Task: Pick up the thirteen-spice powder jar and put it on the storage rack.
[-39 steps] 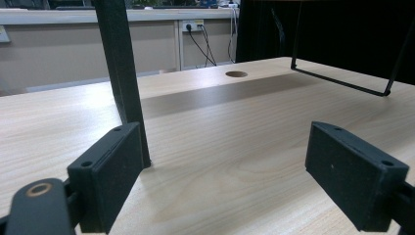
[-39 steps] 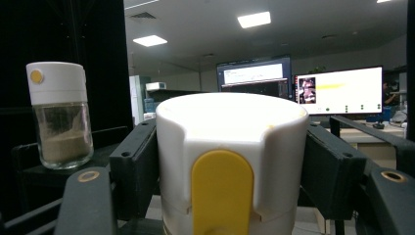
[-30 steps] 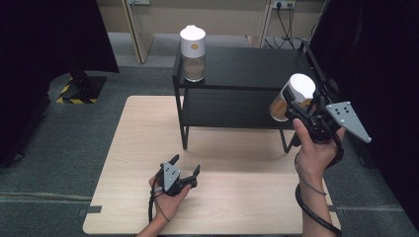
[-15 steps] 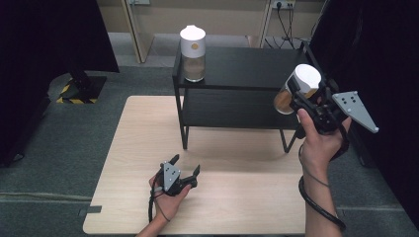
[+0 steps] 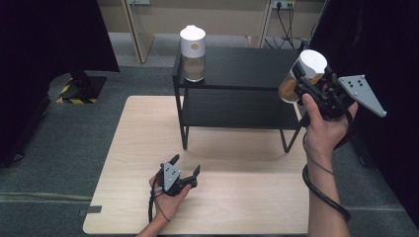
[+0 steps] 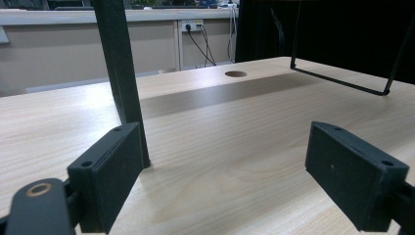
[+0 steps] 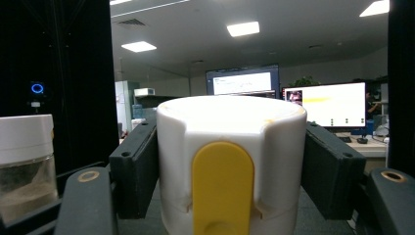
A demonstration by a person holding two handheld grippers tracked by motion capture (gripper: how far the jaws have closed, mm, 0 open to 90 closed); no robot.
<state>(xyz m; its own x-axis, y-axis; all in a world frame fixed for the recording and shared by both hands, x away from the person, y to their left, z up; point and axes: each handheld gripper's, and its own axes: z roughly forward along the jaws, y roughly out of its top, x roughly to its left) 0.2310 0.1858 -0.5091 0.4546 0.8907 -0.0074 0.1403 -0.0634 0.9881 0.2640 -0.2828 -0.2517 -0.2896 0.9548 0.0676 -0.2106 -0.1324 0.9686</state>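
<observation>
Gripping a clear glass jar with a white lid and yellow tab (image 5: 302,74), the right gripper (image 5: 316,88) holds it in the air at the right end of the black two-tier metal shelf (image 5: 237,94), level with the top tier; the jar is tilted, lid uppermost, and brown contents show in its lower part. In the right gripper view the two black jaws press on either side of the white lid (image 7: 230,161), the yellow tab facing the camera. A second glass jar with a white lid (image 5: 192,47) stands upright on the shelf's top tier at its left end, well apart from the held one. The left gripper (image 5: 184,170) rests on the light wooden table (image 5: 138,143) in front of the shelf, its jaws spread wide with nothing between them.
</observation>
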